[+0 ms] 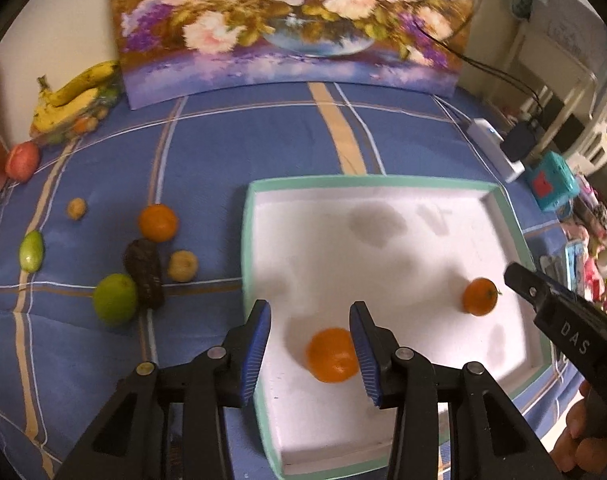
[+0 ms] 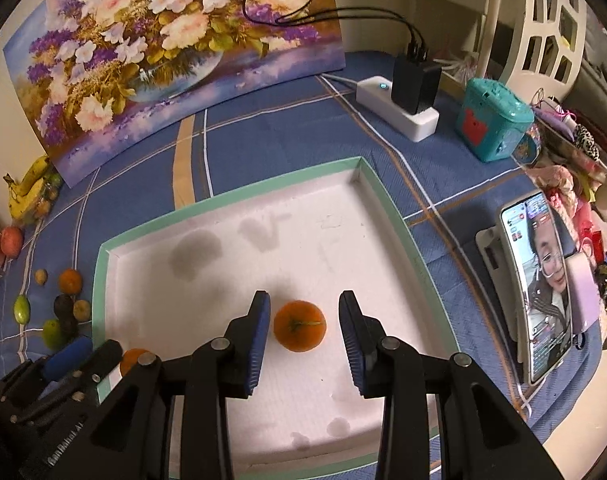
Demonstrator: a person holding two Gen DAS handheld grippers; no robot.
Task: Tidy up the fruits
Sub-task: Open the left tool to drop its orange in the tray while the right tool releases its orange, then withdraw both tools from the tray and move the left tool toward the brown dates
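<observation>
Jaws of both grippers stand apart. Left gripper (image 1: 310, 350) and right gripper (image 2: 304, 330) each frame a round orange fruit (image 1: 332, 355) (image 2: 299, 325) low in frame, inside the white green-rimmed tray (image 1: 387, 179).

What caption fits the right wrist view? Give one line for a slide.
Right gripper open around an orange in the white tray, left gripper alongside, more fruit waiting on the blue cloth.

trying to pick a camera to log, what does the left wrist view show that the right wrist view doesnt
Only the left wrist view: the left gripper head-on, open, with an orange between its fingers, barely visible in the right view.

Only the right wrist view: the phone with a video playing, propped right of the tray, and the right gripper open around the stemmed orange.

Both: the white tray, the flower painting, the bananas, and loose fruit left of the tray, including another orange.
</observation>
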